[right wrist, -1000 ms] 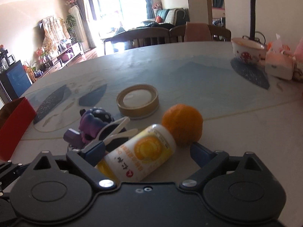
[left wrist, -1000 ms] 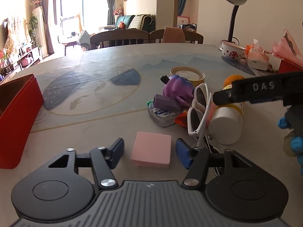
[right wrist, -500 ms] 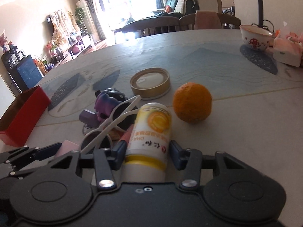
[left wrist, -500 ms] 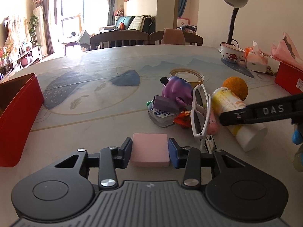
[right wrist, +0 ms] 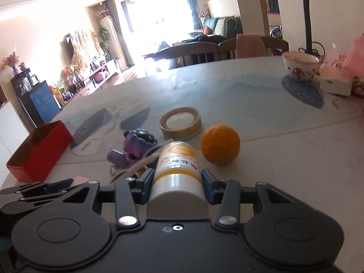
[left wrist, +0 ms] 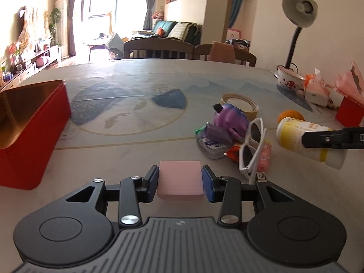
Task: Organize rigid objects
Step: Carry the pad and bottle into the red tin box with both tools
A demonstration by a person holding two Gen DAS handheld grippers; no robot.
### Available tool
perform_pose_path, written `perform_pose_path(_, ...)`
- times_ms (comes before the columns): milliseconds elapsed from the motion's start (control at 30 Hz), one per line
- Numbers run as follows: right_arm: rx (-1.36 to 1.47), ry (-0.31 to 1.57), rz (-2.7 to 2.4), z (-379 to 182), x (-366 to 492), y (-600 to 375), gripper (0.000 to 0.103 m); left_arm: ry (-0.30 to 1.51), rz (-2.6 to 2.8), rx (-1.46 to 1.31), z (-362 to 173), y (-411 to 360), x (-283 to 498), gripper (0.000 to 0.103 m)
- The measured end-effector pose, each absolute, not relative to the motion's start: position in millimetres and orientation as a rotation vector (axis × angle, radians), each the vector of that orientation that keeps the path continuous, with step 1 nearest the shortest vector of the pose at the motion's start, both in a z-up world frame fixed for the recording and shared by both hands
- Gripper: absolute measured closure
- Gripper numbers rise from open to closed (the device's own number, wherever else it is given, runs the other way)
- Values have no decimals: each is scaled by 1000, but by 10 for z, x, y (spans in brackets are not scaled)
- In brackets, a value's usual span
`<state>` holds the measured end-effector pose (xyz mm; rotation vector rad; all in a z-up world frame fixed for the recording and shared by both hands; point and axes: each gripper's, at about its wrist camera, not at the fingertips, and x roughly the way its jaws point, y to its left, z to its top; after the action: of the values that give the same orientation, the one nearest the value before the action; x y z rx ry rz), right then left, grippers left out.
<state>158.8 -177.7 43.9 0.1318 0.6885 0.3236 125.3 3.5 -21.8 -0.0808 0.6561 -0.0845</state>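
Observation:
My left gripper (left wrist: 179, 180) is shut on a flat pink block (left wrist: 180, 179) and holds it just above the table. My right gripper (right wrist: 177, 179) is shut on a white and yellow bottle (right wrist: 176, 170) and holds it lifted; the bottle also shows in the left wrist view (left wrist: 304, 140), with the right gripper's finger (left wrist: 327, 138) across it. An open red box (left wrist: 27, 125) stands at the left, also in the right wrist view (right wrist: 38, 152). A pile holds a purple toy (left wrist: 229, 116), white sunglasses (left wrist: 252, 145), a pink tube (left wrist: 265, 157) and packets.
An orange (right wrist: 220, 147) and a tape roll (right wrist: 180, 122) lie beyond the bottle. A patterned bowl (left wrist: 290, 80), a desk lamp (left wrist: 298, 9), tissue packs (left wrist: 316, 91) and a red box (left wrist: 349, 111) stand at the right. Chairs stand at the table's far edge.
Both grippers closed, the left on the pink block, the right on the bottle. Both objects have since been lifted off the table, and the bottle has moved away from the sunglasses.

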Motion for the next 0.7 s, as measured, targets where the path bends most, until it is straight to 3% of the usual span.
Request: perform_pose_path(700, -21, 590, 613, 988, 1675, -539, 59, 553, 125, -126, 417, 937, 923, 63)
